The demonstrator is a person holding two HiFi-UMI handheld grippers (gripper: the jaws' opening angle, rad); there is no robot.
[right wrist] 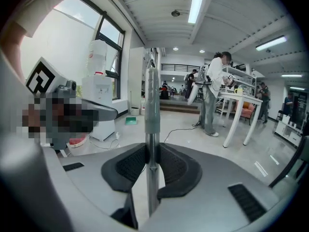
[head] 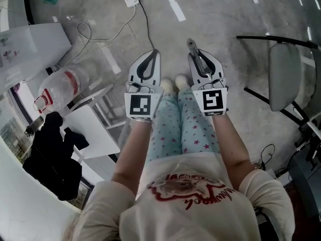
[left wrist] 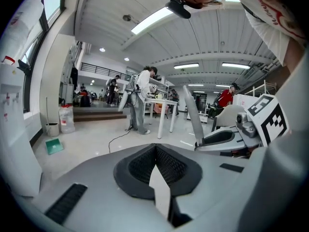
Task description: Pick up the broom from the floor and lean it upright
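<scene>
The person's pale shirt (head: 185, 200) fills the near edge, with both forearms (head: 228, 139) reaching out over the grey floor (head: 220, 19). The right gripper (right wrist: 152, 151) is clamped on the broom handle (right wrist: 152, 105), a grey pole that rises from between its pads and seems close to upright. Just to its left, the left gripper (left wrist: 155, 149) has its jaws together on nothing, apart from the handle.

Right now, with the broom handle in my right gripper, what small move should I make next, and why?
Probably keep the right gripper clamped and carry the broom handle toward the water dispenser to lean it there. The jaws clamp the handle near upright, its top stands free of any support, and the left gripper is shut, empty.
</scene>
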